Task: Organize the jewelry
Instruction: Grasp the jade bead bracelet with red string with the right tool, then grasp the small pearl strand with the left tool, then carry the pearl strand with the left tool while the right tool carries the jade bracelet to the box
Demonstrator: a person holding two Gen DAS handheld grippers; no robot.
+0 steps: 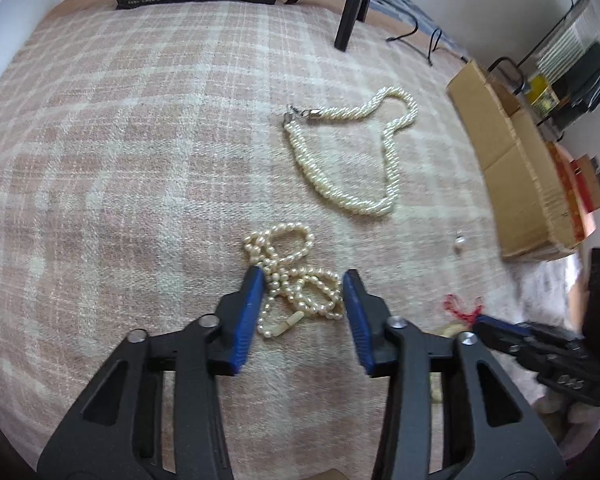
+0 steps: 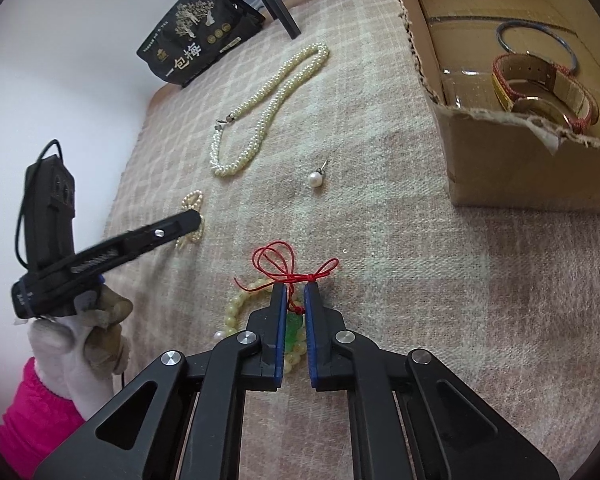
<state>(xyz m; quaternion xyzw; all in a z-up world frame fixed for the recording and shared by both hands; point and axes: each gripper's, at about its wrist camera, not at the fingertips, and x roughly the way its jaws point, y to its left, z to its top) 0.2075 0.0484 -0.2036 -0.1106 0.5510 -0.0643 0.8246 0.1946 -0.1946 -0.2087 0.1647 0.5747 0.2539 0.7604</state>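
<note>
A loose cream pearl strand (image 1: 296,284) lies bunched on the checked blanket. My left gripper (image 1: 304,278) straddles it, open, blue pads at the pile's two edges without squeezing it. My right gripper (image 2: 296,288) is shut on a red cord necklace (image 2: 284,264), its green pendant (image 2: 294,326) pinched between the pads. The cord's bow lies just past the tips. A yellow bead bracelet (image 2: 236,308) lies under and left of the right gripper. A twisted pearl necklace (image 1: 364,208) and a single pearl earring (image 2: 315,179) lie farther out.
An open cardboard box (image 2: 500,168) at the right holds a red-edged watch strap (image 2: 540,84) and a metal bangle (image 2: 536,28). A black snack bag (image 2: 196,44) and a tripod leg (image 2: 276,4) stand at the back. A gloved hand (image 2: 88,340) with a pink sleeve holds the left gripper.
</note>
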